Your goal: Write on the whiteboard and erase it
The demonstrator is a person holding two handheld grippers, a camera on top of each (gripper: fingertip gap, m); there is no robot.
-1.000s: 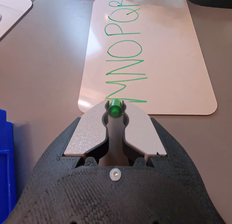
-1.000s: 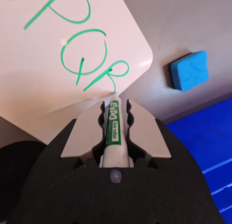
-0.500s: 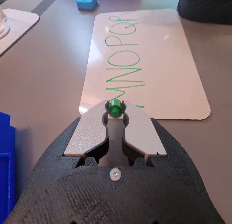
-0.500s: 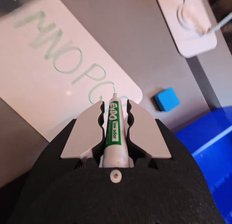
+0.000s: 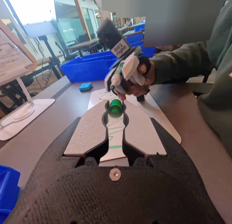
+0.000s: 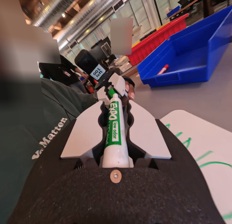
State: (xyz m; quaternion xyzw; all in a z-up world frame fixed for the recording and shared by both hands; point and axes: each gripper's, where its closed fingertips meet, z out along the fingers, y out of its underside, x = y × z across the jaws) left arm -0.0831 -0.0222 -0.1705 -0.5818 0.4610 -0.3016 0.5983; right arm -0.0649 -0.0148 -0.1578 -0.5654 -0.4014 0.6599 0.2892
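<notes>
Behind my two tools runs an open workshop with glass walls, and a grey table (image 5: 65, 117) fills the lower frame of both views. My left gripper (image 5: 115, 104) is clamped narrow on the green cap (image 5: 115, 110) at centre frame, its open end facing away from me; my right gripper (image 6: 114, 104) is closed along the marker (image 6: 115, 132), whose bare tip points at that cap. The two are nearly mated, so I judge recapping is the step in hand. Marker and cap look light, stiff and smooth, so I would keep the grip on the barrel's middle and push straight. Below lies the whiteboard (image 5: 163, 123), flat and carrying green letters. A blue eraser (image 5: 85, 87) sits beyond it, left of centre, near a blue bin (image 5: 85, 72); it looks soft and is best pinched by its sides. Printed labels on marker and grippers I leave unread.
</notes>
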